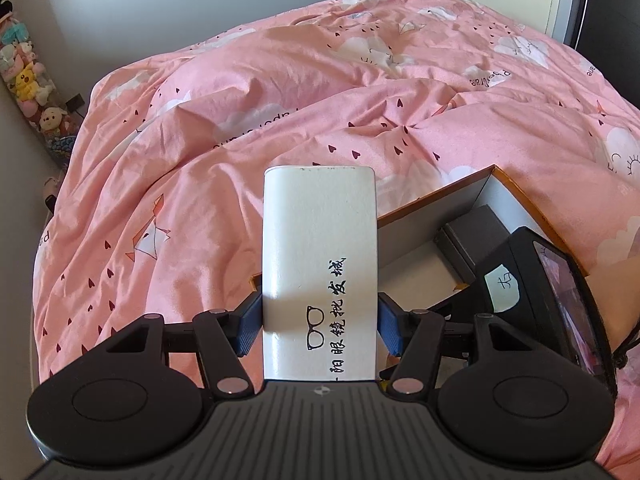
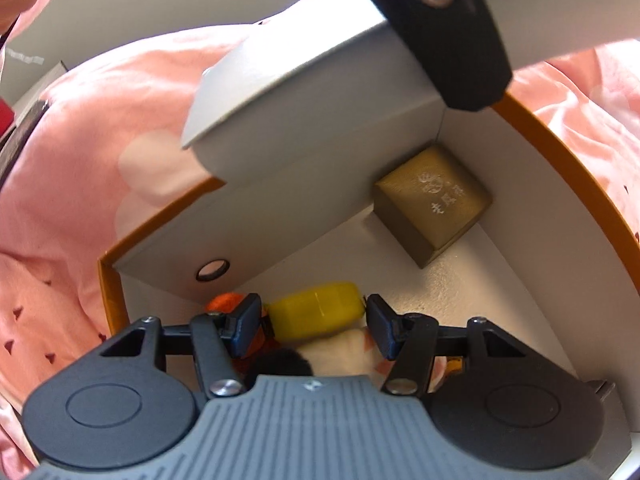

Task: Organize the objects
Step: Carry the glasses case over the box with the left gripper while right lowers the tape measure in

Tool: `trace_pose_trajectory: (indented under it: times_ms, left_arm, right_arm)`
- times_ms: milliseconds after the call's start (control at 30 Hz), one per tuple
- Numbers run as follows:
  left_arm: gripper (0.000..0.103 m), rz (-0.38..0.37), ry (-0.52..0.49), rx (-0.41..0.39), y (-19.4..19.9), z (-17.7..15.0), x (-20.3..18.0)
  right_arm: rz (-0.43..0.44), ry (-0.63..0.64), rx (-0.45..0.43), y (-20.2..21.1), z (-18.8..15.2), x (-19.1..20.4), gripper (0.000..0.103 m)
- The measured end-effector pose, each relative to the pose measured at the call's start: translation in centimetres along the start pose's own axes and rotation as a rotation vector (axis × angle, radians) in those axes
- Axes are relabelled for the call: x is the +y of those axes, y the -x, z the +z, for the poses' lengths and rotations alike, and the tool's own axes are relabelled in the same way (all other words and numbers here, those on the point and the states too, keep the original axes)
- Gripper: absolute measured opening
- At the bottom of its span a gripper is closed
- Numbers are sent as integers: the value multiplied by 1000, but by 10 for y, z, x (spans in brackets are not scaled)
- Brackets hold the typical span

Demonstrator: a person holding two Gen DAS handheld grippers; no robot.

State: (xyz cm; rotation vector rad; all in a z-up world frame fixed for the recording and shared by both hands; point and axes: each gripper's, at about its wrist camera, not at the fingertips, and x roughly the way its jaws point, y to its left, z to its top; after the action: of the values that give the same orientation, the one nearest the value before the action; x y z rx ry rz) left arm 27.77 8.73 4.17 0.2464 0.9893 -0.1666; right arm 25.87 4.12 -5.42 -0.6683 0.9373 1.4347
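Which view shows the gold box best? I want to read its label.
The right wrist view: the gold box sits unobstructed in the far corner of the orange-rimmed box, its printed top facing the camera. The left wrist view doesn't clearly show it.

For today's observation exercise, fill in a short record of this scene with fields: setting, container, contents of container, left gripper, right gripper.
setting: a bed covered by a pink patterned quilt
container: open orange-edged box lying on the quilt, white inside
contents of container: gold-coloured small box in a corner; a yellow item and a soft toy near the right gripper
left gripper: left gripper clamped on a white glasses case, held above the box edge
right gripper: right gripper lowered into the box, pads either side of the yellow item, contact unclear
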Motion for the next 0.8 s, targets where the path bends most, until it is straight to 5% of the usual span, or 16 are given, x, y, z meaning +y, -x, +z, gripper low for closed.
trace_pose_trajectory:
  times_ms: [400, 800]
  left_arm:
    - [68, -13, -123, -17, 3, 1, -22]
    - [68, -46, -574, -4, -42, 17, -89]
  right_arm:
    - [-38, -53, -63, 38, -10, -1, 56]
    - [-320, -235, -99, 125, -70, -63, 54]
